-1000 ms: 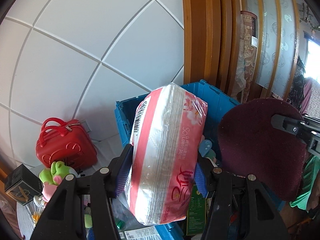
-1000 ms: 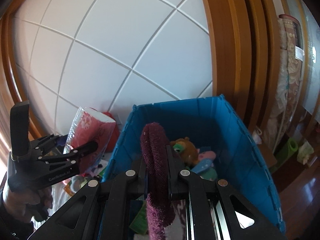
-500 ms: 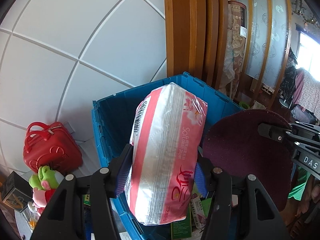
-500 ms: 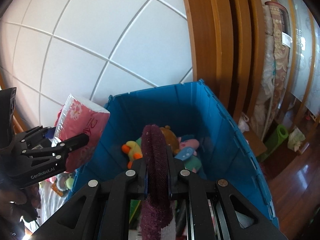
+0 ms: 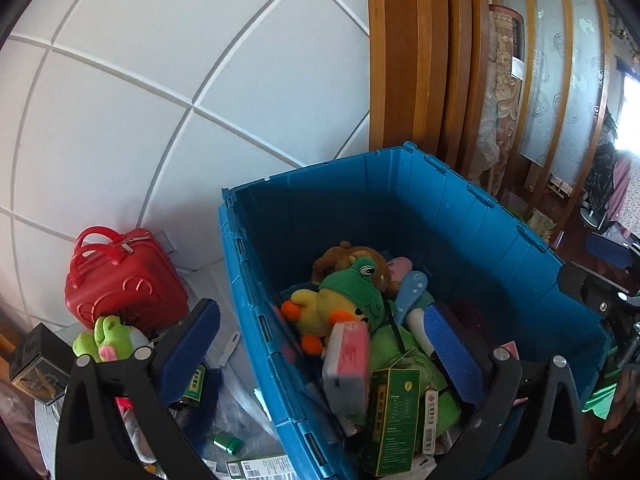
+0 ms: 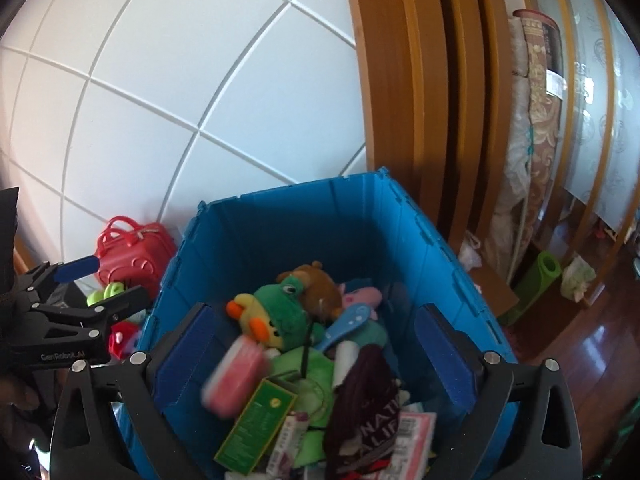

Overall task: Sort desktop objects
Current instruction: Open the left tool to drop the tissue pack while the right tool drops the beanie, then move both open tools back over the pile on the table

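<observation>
Both grippers are hovering over the blue bin, jaws spread wide w/ nothing between; both have just been opening. Left gripper is sitting astride the bin's left wall: one pad outside over the table clutter, the other inside. Right gripper is centred over the bin interior.

Pink tissue pack is blurred, lying in the bin beside the yellow duck plush and the green box. Maroon cloth is lying on the pile near the front, touching a white tube. Frog plush and brown plush are piled toward the bin's back w/ a blue spoon-like toy.

Outside, left of the bin: red mini suitcase against the white panelled wall, green/pink plush, black box, green cap bottle, all crowding the tabletop.

Bin is filling abt half; upper walls are bare, so room above the pile is open. Wooden door frame is standing right behind the bin's far corner. Right side drops to wood floor w/ a green rolled mat.
</observation>
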Available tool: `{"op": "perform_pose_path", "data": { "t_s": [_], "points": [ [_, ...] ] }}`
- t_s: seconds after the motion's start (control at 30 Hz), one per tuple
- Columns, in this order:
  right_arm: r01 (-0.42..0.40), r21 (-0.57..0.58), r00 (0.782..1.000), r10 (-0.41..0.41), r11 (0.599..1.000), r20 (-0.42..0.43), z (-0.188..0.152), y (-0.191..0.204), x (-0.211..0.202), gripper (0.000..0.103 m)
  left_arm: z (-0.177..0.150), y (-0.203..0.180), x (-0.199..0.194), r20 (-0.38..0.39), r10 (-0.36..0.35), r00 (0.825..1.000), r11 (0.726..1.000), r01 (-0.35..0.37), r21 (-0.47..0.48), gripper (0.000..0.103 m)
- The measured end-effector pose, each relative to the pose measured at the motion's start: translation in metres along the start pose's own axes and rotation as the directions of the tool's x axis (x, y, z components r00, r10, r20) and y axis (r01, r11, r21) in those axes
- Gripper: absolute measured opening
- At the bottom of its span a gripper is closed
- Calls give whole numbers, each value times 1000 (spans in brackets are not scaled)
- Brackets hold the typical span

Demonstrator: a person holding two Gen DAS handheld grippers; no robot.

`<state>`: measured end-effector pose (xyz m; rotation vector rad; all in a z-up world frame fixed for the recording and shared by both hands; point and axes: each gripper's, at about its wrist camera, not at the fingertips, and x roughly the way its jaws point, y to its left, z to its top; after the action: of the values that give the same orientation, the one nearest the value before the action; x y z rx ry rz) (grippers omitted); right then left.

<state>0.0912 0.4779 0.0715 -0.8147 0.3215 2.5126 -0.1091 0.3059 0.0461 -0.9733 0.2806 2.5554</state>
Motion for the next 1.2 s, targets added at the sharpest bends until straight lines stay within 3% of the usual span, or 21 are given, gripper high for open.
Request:
{"op": "perform_pose_path", "data": {
  "t_s": [0.33,0.7,1.2],
  "points": [
    [-82,-59,996,81,995,-24,-8,50,5,102,-43,51,-7,-51,30,998,997,-34,-71,103],
    [-202,-174,978,191,964,-82,-28,145,12,103,-105,133,-30,-99,91,991,979,-107,-173,103],
    [-305,-275,947,259,912,-192,-80,285,32,103,-221,292,-63,-222,207,953,898,-275,-343,103]
  ]
}}
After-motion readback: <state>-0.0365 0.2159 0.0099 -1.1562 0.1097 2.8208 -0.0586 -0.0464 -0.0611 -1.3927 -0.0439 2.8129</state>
